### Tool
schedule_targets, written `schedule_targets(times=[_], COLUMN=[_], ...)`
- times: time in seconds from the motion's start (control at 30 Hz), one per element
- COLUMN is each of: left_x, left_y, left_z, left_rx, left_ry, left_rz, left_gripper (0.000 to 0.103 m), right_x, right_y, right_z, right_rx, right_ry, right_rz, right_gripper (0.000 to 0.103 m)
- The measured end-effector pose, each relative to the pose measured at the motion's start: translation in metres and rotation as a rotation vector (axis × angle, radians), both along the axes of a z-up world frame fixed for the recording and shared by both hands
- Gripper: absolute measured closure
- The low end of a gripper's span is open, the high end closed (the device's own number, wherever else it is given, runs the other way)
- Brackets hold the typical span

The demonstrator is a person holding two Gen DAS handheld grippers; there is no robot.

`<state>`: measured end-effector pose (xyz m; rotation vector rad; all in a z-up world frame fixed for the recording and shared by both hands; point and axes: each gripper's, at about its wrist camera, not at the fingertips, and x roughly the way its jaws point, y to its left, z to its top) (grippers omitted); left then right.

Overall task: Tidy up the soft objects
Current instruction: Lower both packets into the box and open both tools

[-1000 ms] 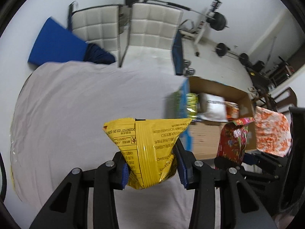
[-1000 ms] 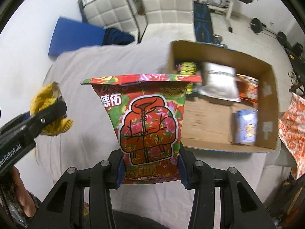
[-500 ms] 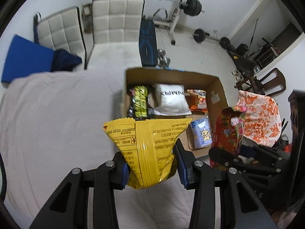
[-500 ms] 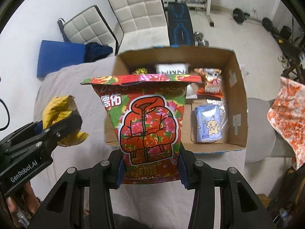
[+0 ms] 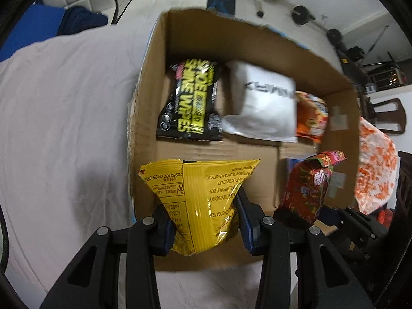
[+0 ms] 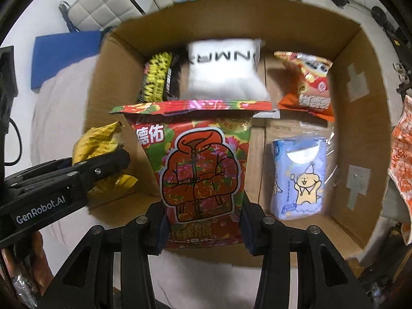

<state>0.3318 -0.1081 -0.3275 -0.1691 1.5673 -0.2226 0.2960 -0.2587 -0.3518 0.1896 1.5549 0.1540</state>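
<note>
My left gripper (image 5: 206, 224) is shut on a yellow snack bag (image 5: 200, 198) and holds it over the near left part of an open cardboard box (image 5: 180, 33). My right gripper (image 6: 203, 228) is shut on a red floral snack bag (image 6: 198, 170) and holds it upright above the box (image 6: 360, 118). Each held bag also shows in the other view: the red bag (image 5: 309, 193) and the yellow bag (image 6: 100, 144). Inside the box lie a black and yellow wipes pack (image 5: 193, 103), a white pouch (image 6: 224, 69), an orange snack bag (image 6: 309, 82) and a blue tissue pack (image 6: 298, 177).
The box sits on a bed with a pale sheet (image 5: 64, 116). White padded chairs (image 6: 108, 5), a blue mat (image 6: 64, 54) and gym weights (image 5: 301, 15) stand beyond. An orange patterned cloth (image 5: 373, 170) lies to the right of the box.
Both grippers have moved forward and down towards the box with their bags. The box now fills both views.
</note>
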Motion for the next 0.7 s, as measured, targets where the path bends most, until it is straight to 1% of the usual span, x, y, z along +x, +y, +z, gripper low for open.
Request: schedule_targets(times=[0.17, 0.27, 0.43, 0.5, 0.57, 0.7], left_x=[0.004, 0.005, 0.005, 0.004, 0.003, 0.005], left_y=[-0.001, -0.004, -0.01, -0.012, -0.012, -0.009], left_z=[-0.025, -0.032, -0.032, -0.031, -0.031, -0.03], left_rx=[0.03, 0.046, 0.075, 0.087, 0.098, 0.112], left_ry=[0.045, 0.05, 0.031, 0.027, 0.027, 0.021], left_rz=[0.004, -0.005, -0.033, -0.04, -0.04, -0.034], left_gripper=[0.065, 0.065, 0.064, 0.064, 0.064, 0.063], right_x=[0.011, 0.014, 0.016, 0.016, 0.016, 0.016], right_y=[0.0, 0.001, 0.003, 0.004, 0.006, 0.011], right_z=[-0.028, -0.041, -0.056, -0.059, -0.058, -0.053], right_rx=[-0.003, -0.012, -0.026, -0.018, -0.035, -0.049], right_ry=[0.041, 0.059, 0.074, 0.079, 0.067, 0.051], right_rz=[0.003, 0.001, -0.006, -0.009, -0.003, 0.002], right_gripper=[0.055, 0.055, 0.054, 0.052, 0.052, 0.045])
